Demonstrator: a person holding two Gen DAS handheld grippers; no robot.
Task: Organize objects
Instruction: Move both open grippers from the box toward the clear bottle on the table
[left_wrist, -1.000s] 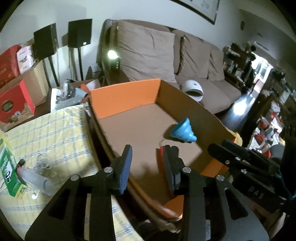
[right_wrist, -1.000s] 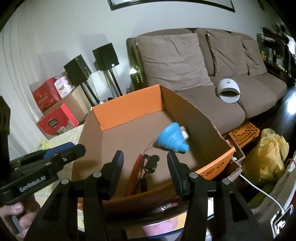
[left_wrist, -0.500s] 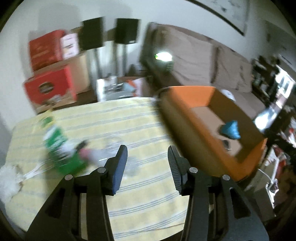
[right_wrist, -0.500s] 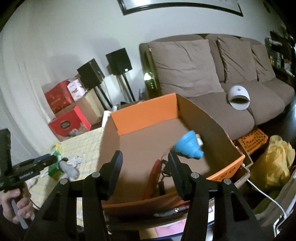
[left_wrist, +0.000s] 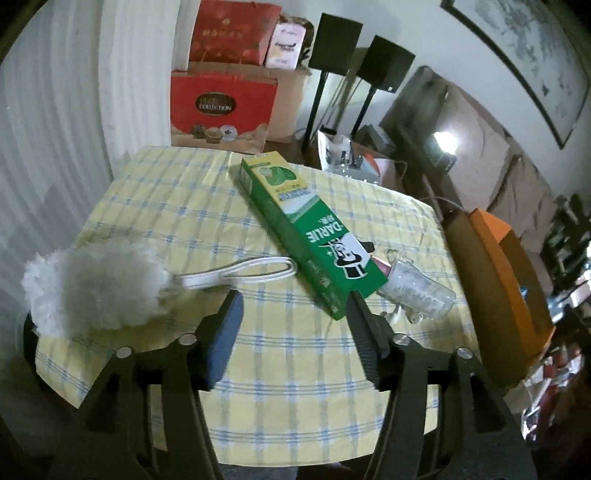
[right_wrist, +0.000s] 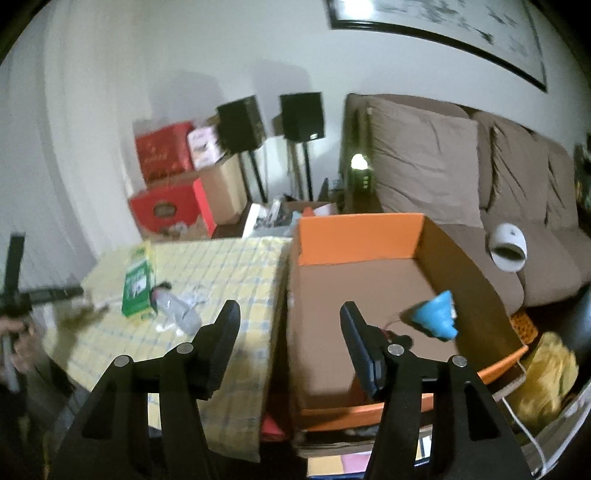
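Now the left gripper (left_wrist: 293, 317) hangs over the near edge of the table (left_wrist: 295, 406), its fingers apart with nothing between them, having just been opening. The toothpaste box (left_wrist: 310, 236) lies slantwise across the middle, a clear bottle (left_wrist: 417, 291) touching its near end, and a fluffy duster (left_wrist: 92, 288) sits at the left edge. The right gripper (right_wrist: 290, 328), also just opened and empty, hovers where the table meets the cardboard box (right_wrist: 360, 236), which holds a blue funnel (right_wrist: 436, 317). Fetching the next item seems the step in hand; next, line the left fingers across the toothpaste box.

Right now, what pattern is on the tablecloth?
Pale yellow tablecloth checked with blue and white lines, clearest in the left wrist view.
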